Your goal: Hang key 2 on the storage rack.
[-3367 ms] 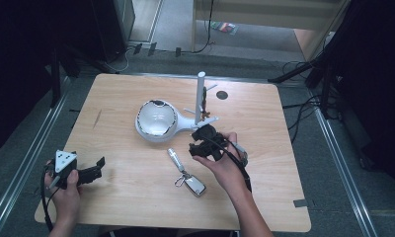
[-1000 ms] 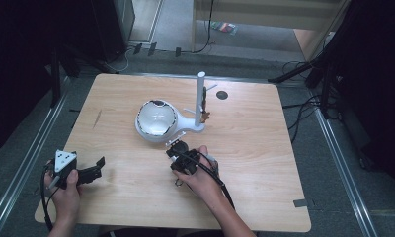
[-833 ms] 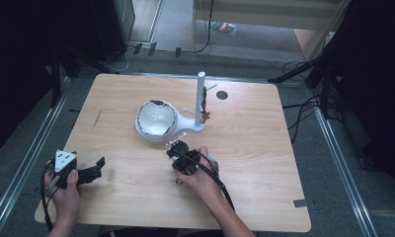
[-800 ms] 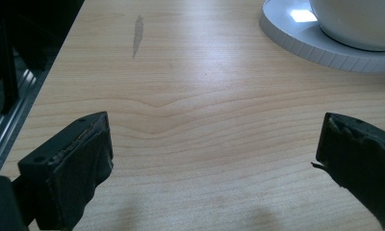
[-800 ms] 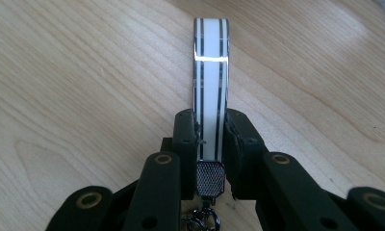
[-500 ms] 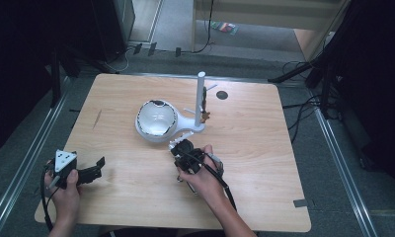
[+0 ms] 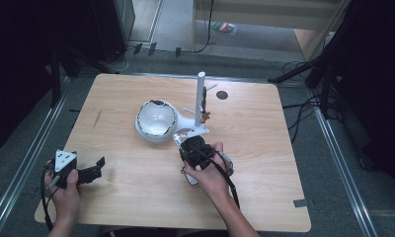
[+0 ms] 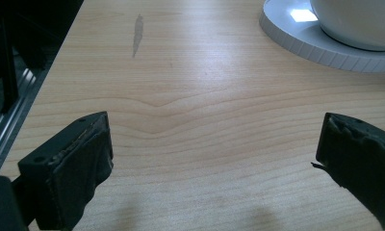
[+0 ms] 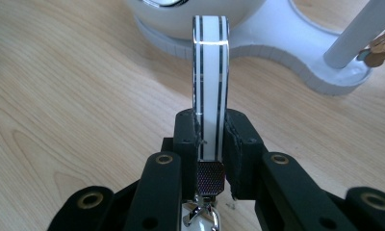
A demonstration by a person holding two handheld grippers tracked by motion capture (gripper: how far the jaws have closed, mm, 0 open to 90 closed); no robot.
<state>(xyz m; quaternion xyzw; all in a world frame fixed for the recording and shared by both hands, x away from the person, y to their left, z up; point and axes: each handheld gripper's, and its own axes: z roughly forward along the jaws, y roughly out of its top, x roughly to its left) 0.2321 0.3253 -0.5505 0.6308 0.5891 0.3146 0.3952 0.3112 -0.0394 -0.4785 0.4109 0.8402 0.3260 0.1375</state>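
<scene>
Your right gripper (image 9: 211,139) is clamped on the key fob (image 9: 210,72), long axis pointing straight at the white stand (image 7: 158,121) mid-table, hook post (image 7: 200,98) just beyond. Left gripper (image 7: 94,170) sits open and empty at the table's near-left corner, well apart, so the right hand is nearer.

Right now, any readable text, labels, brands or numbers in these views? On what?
None readable.
The strap in the right gripper bears black stripes, no lettering.
The white stand shows no print.
The left gripper and the table bear no marks.

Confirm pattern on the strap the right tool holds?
White strap with thin black lines, clearest in right gripper view.
</scene>
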